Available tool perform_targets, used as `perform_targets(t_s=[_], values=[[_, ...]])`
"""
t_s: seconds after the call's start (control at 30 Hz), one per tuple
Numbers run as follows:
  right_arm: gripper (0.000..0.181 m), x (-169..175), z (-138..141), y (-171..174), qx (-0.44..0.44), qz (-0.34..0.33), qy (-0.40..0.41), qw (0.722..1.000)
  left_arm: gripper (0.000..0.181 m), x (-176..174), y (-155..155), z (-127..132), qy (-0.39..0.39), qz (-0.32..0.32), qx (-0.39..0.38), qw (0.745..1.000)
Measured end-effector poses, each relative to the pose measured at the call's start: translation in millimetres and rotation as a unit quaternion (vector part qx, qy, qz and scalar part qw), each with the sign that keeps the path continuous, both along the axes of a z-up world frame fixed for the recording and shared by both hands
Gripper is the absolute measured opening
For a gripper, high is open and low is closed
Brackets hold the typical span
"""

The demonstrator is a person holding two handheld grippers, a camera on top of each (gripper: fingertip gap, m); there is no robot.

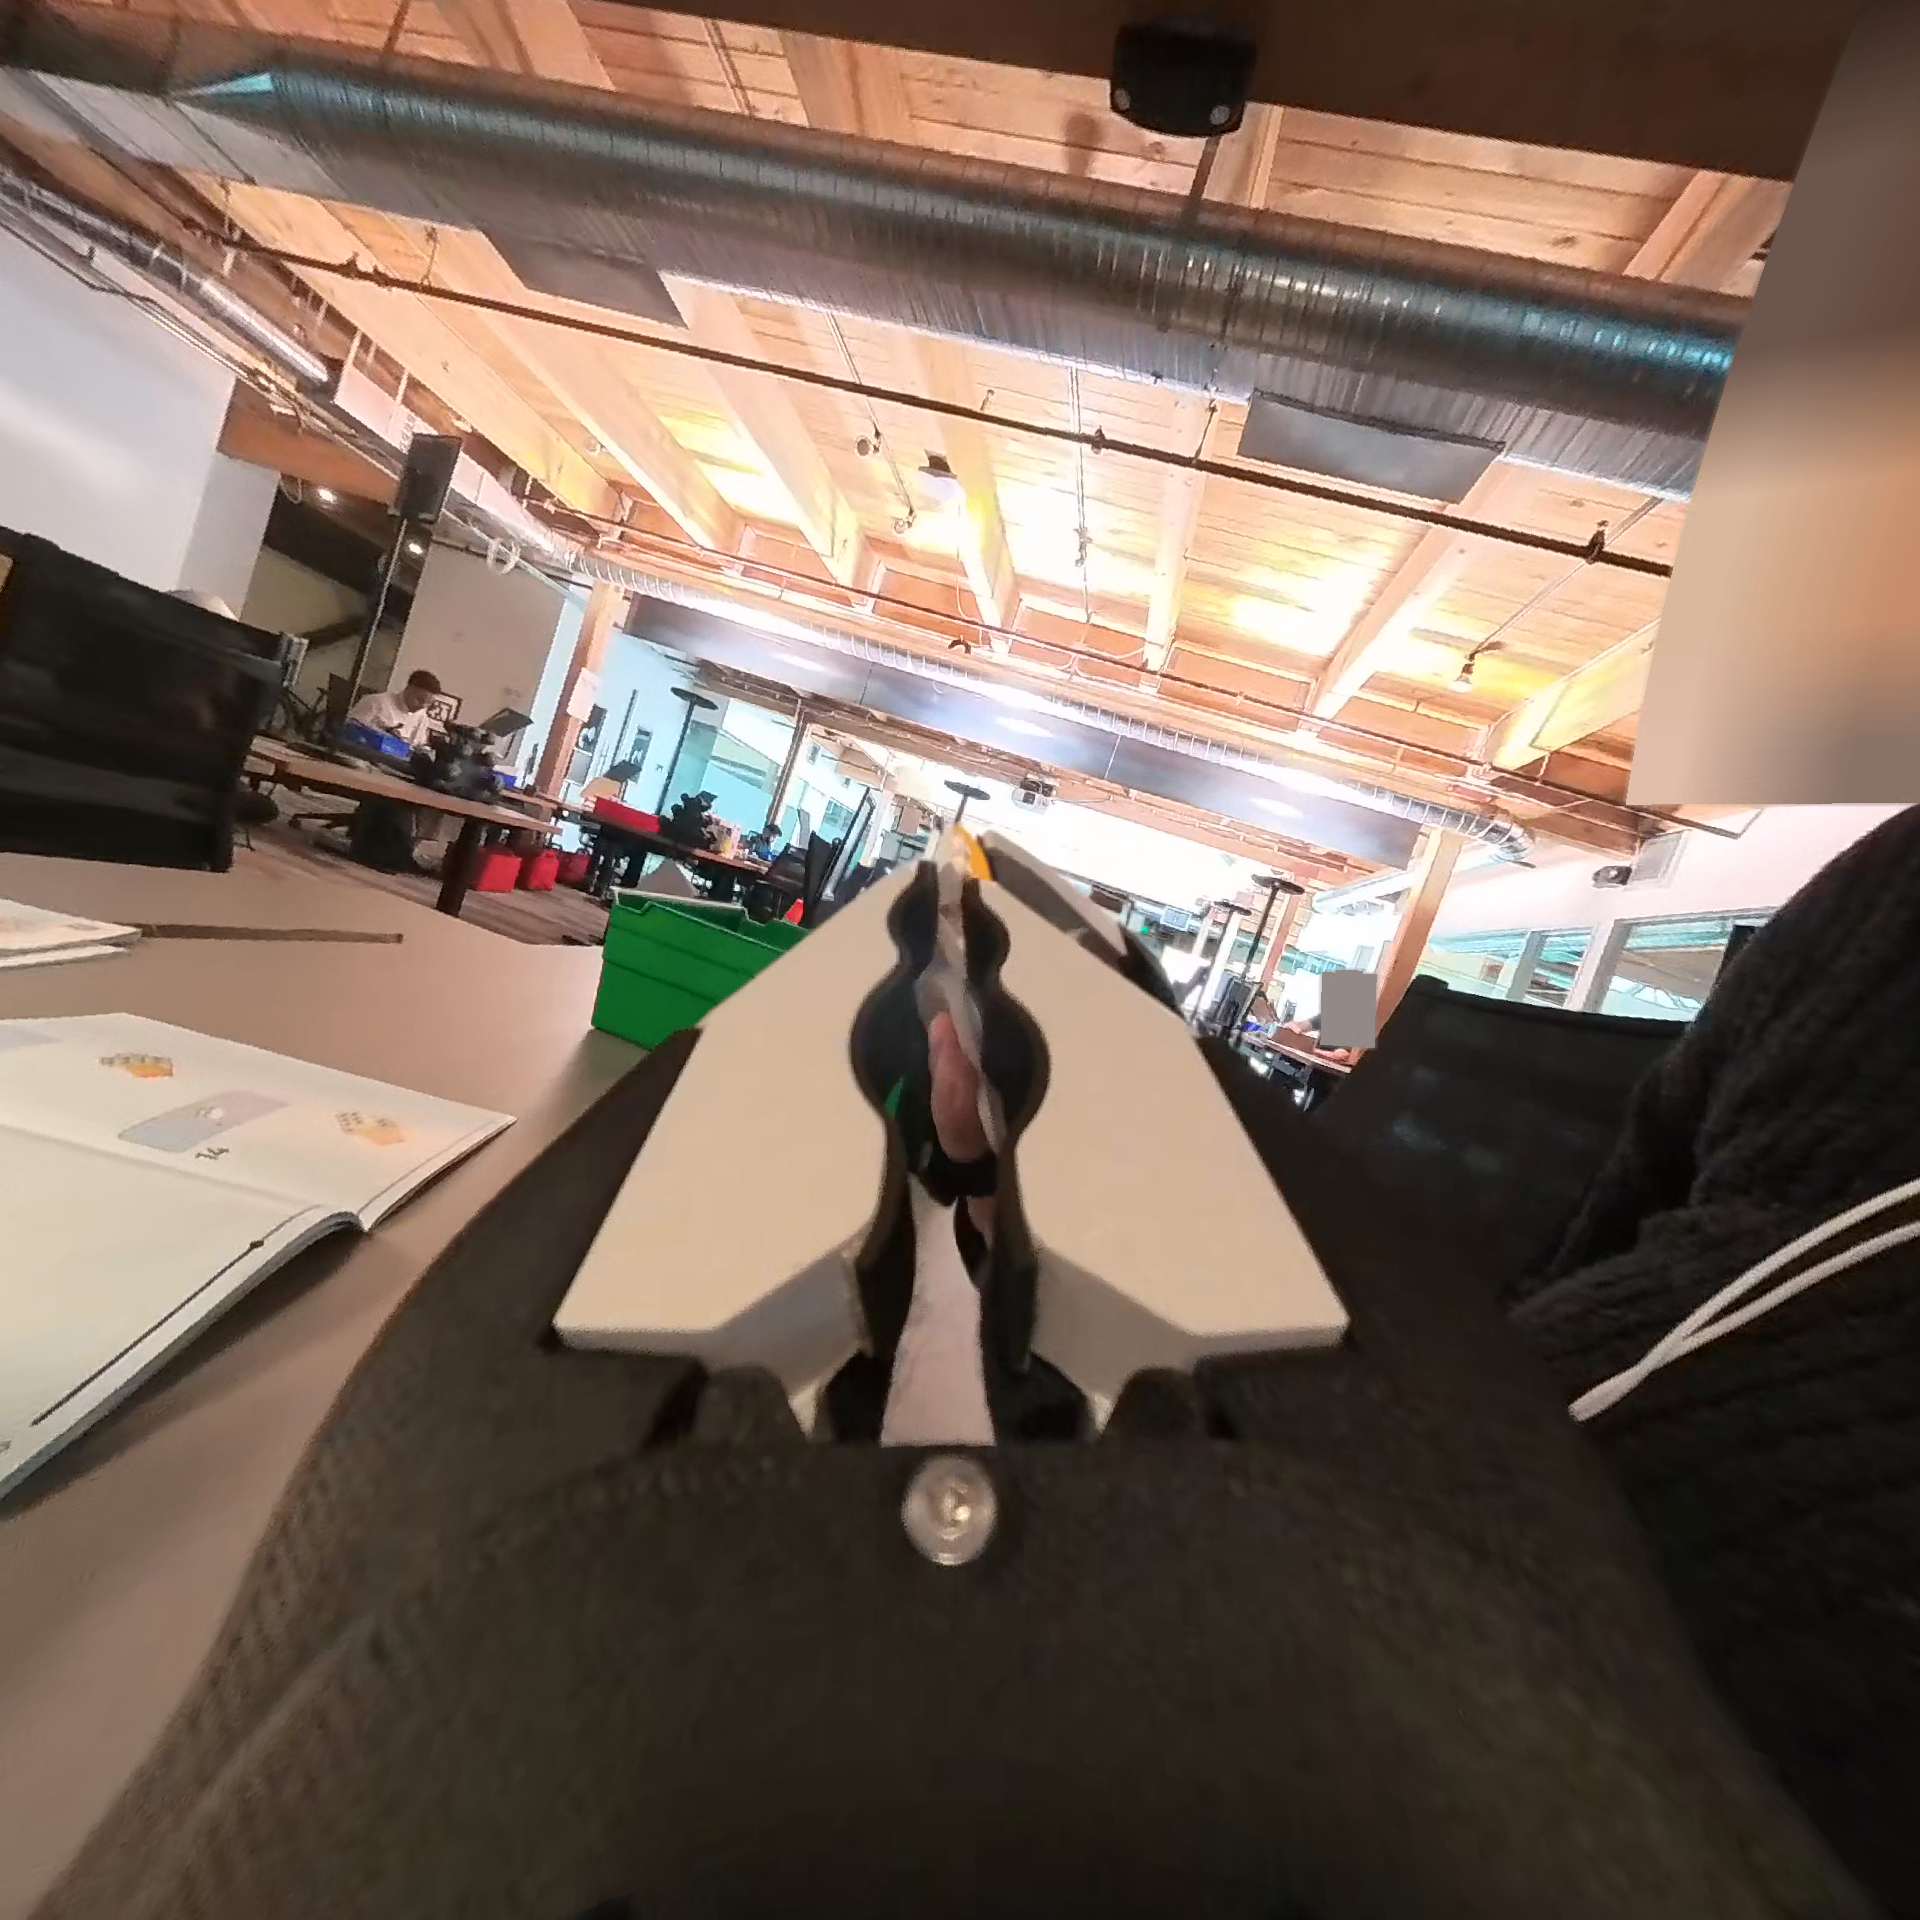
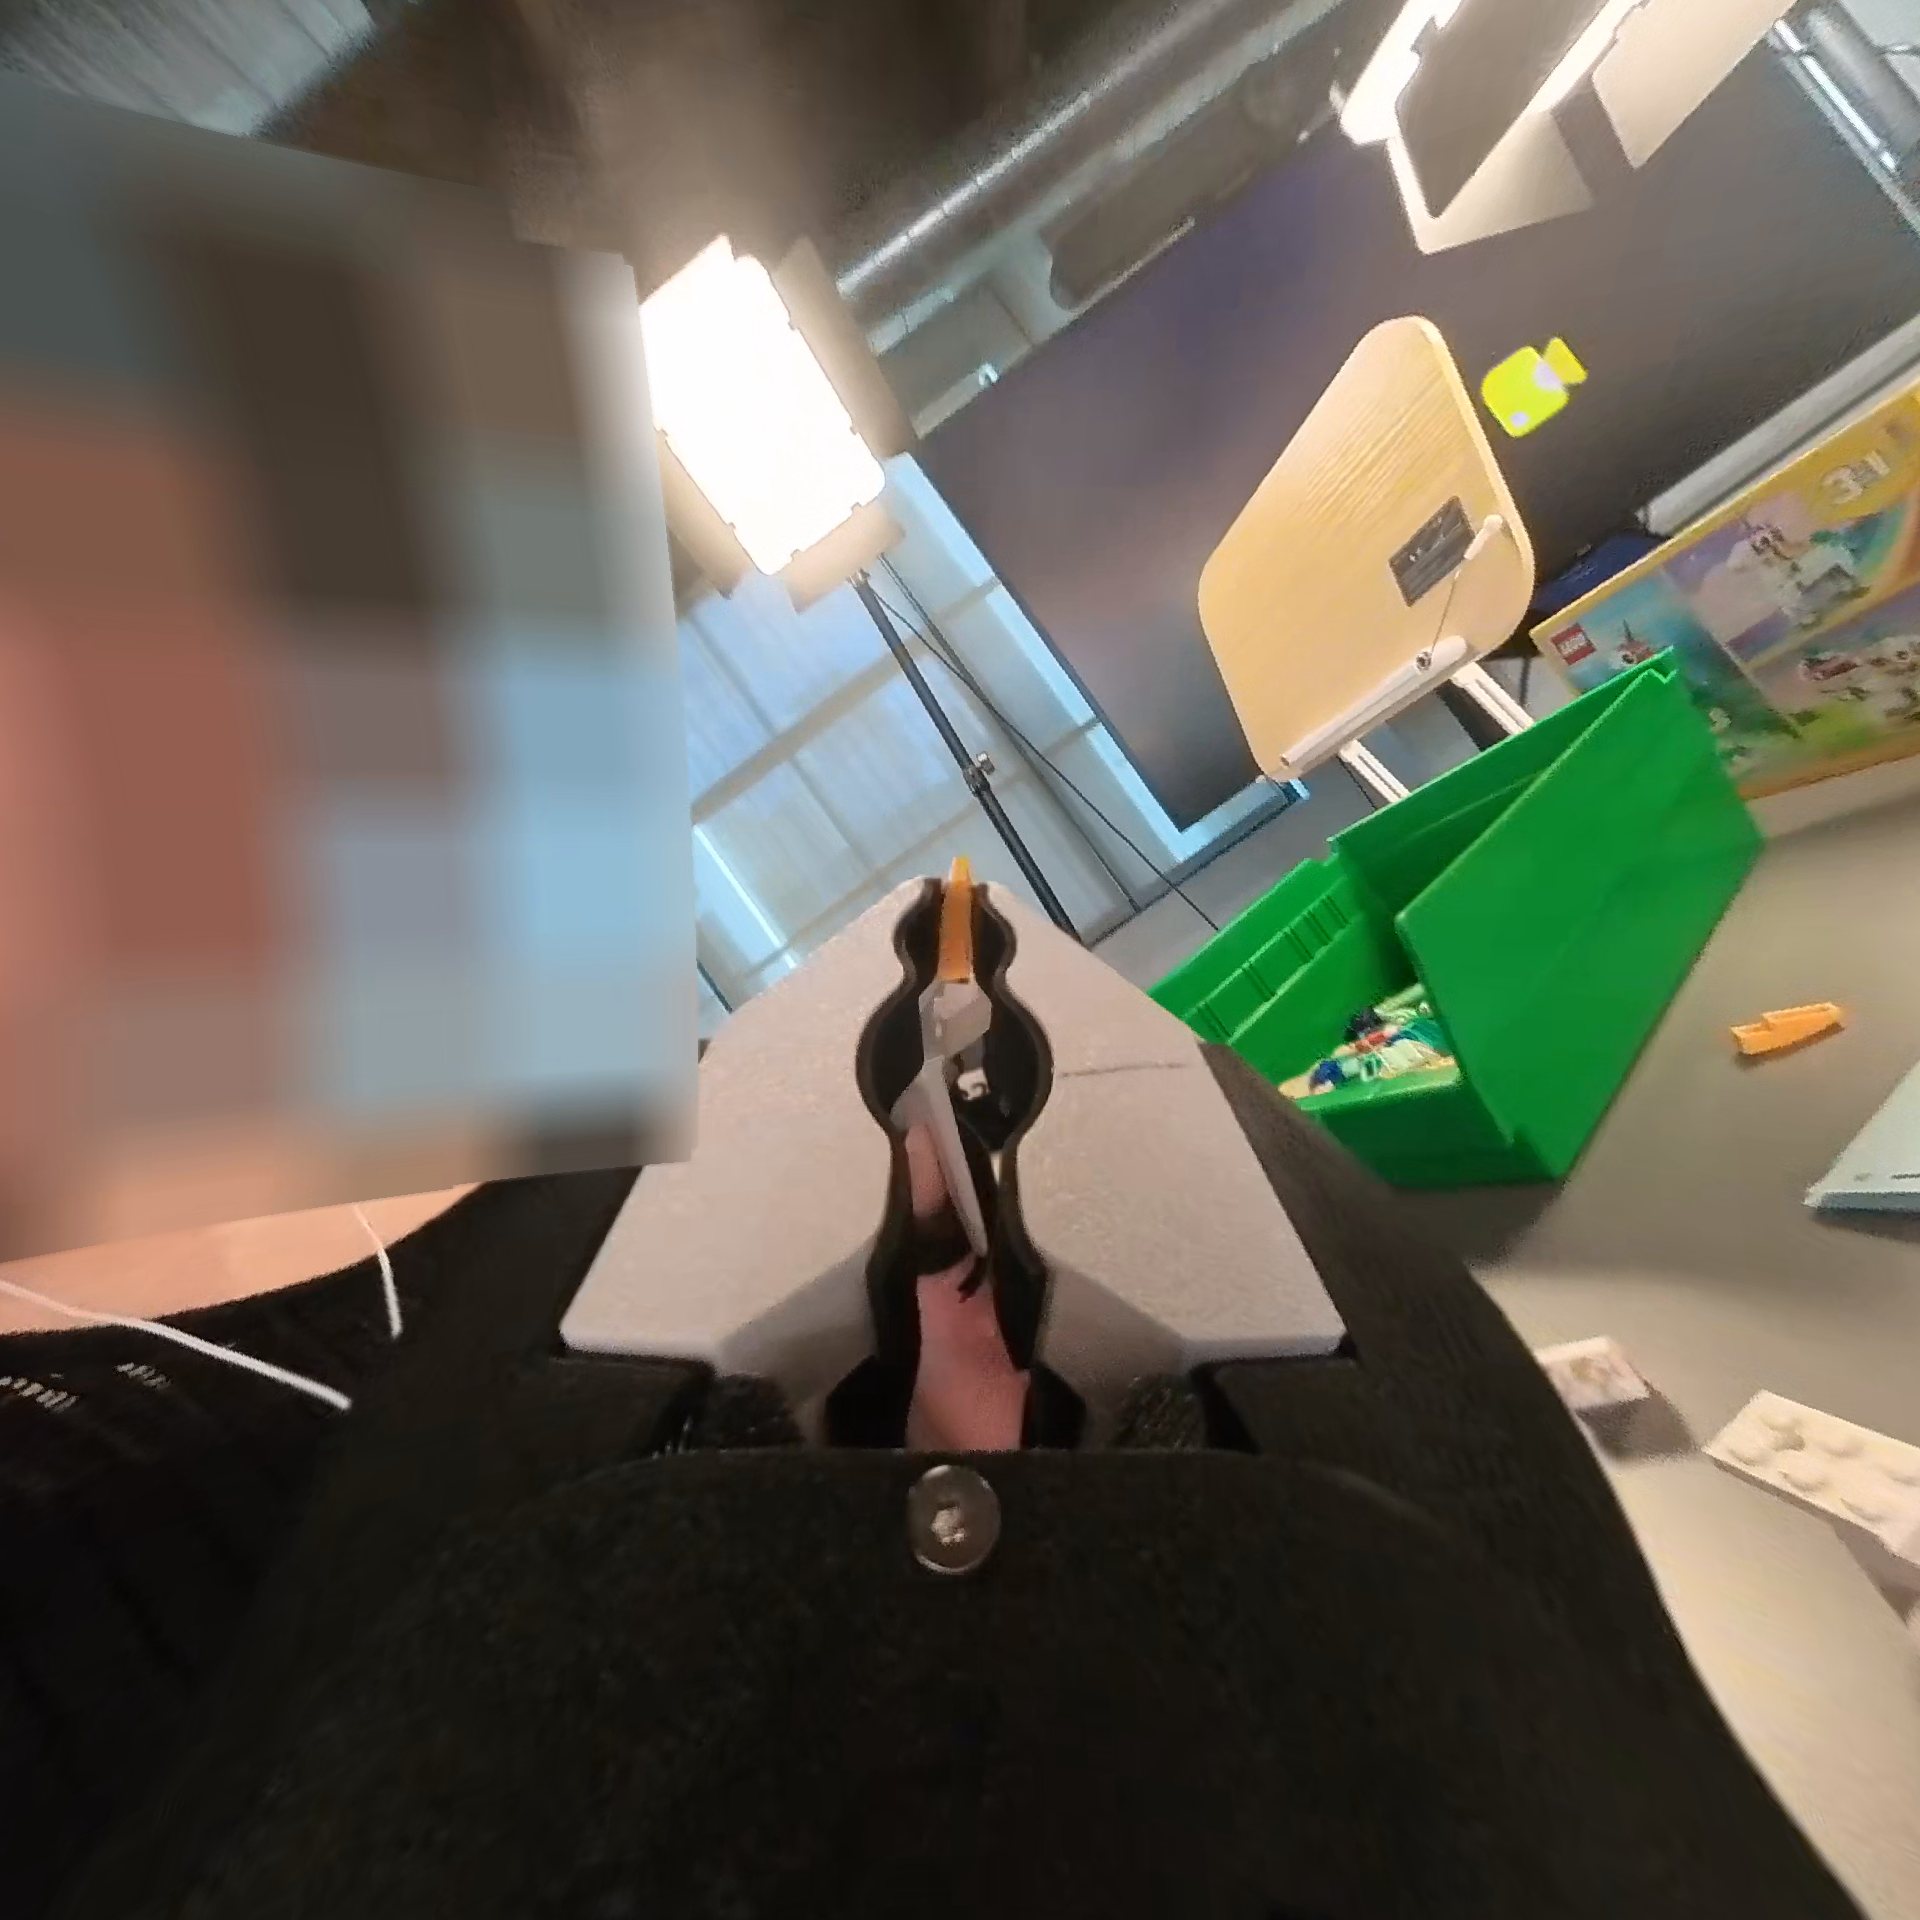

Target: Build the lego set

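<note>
Both grippers are raised off the table and meet tip to tip on one small lego assembly. In the left wrist view my left gripper (image 1: pixel 951 862) is shut on a thin white piece (image 1: pixel 943 992) with an orange bit (image 1: pixel 975 847) at the tip. The right gripper's white finger (image 1: pixel 1049 899) shows just behind it. In the right wrist view my right gripper (image 2: pixel 958 885) is shut on the orange piece (image 2: pixel 956 935), and the white piece (image 2: pixel 951 1091) hangs back between the fingers. How the pieces join is hidden by the fingers.
A green bin (image 2: pixel 1507 935) of loose bricks stands on the grey table; it also shows in the left wrist view (image 1: pixel 675 956). An orange piece (image 2: pixel 1787 1031), white plates (image 2: pixel 1808 1455), the lego box (image 2: pixel 1766 644) and an open instruction booklet (image 1: pixel 208 1164) lie around. A person's black sweater (image 1: pixel 1714 1195) is close. Only a small space, under 4 cm, lies between the two pairs of fingers.
</note>
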State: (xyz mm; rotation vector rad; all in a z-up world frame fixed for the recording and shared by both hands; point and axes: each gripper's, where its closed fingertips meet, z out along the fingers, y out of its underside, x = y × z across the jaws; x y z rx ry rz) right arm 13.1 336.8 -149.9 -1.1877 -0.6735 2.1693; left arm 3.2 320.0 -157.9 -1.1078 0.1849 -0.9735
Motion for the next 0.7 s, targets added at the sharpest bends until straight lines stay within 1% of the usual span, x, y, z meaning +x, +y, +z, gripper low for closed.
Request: perform_targets(t_s=[0.13, 0.2, 0.3, 0.37, 0.47, 0.7], values=[[0.004, -1, 2, 1, -0.048, 0.012, 0.034, 0.998, 0.003, 2, -2, 3, 0.01, 0.009, 0.015, 1.0], [0.004, -2, 2, 0, -0.053, 0.01, 0.041, 0.998, 0.003, 2, -2, 4, 0.012, 0.014, 0.017, 1.0], [0.004, -5, 0, 1, -0.033, -0.013, 0.044, 0.998, 0.002, 0, -2, 5, -0.002, 0.007, 0.014, 1.0], [0.004, -7, -2, 3, -0.023, -0.032, 0.045, 0.998, 0.0, 2, -4, 7, -0.014, -0.008, 0.014, 1.0], [0.004, -3, 0, 5, -0.033, -0.029, 0.07, 0.997, 0.0, 6, -4, 8, -0.003, -0.008, 0.016, 1.0], [0.004, -3, -10, 11, -0.004, -0.048, 0.045, 0.998, 0.0, -1, 3, -2, -0.004, -0.009, -0.018, 1.0]])
